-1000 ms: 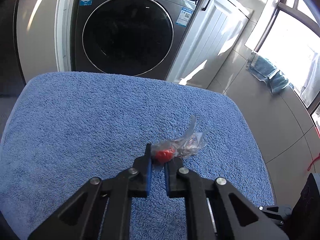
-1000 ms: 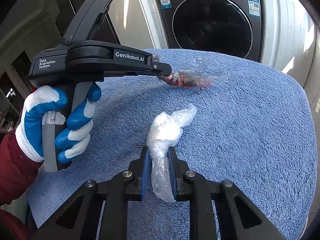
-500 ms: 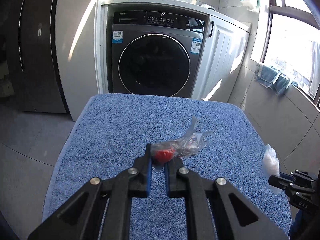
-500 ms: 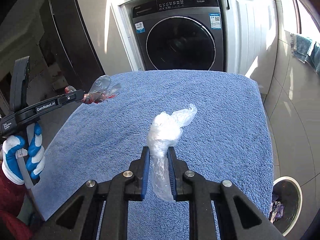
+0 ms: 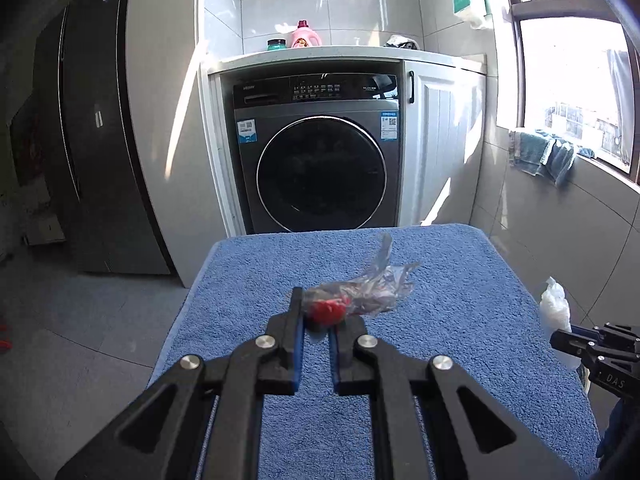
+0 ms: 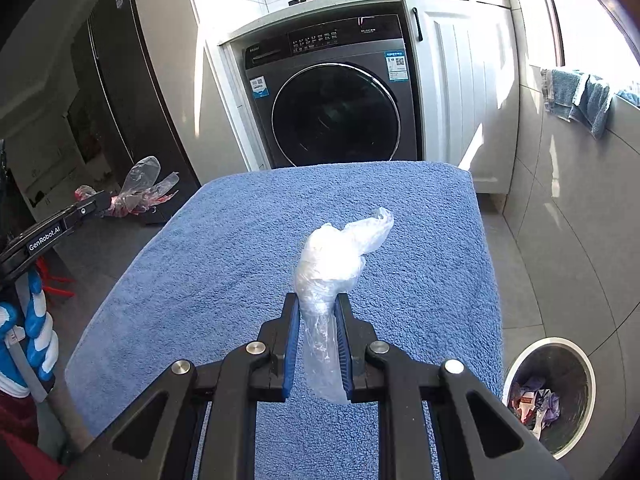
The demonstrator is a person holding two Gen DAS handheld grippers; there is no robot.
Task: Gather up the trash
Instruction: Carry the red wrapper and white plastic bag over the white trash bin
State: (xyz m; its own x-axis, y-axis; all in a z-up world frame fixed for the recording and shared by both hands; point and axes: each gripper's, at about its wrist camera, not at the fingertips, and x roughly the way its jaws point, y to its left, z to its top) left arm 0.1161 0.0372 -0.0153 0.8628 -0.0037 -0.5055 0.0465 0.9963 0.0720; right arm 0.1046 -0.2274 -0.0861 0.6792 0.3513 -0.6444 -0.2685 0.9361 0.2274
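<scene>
Trash sits clamped in both of my grippers, held up above the blue towel (image 6: 248,240) that covers the table. My left gripper (image 5: 318,318) is clenched on a clear wrapper with a red lump inside (image 5: 356,294); the red part is pinched right between the blue pads and the crinkled clear tail sticks out ahead and to the right. From the right wrist view, that same gripper comes in at the left edge, gripped by my hand in a blue and white glove (image 6: 34,340), its wrapper hanging out beyond the towel's left edge. My right gripper (image 6: 318,308) is squeezed tight around a crumpled white plastic bag (image 6: 334,262), whose bulging top rises past the fingertips while a thin tail droops down between the jaws. On the floor to the right of the table stands a round bin (image 6: 554,396) with scraps of paper already in it. Beyond the far end of the towel is a dark front-loading washing machine (image 6: 334,110) set under a white counter.
</scene>
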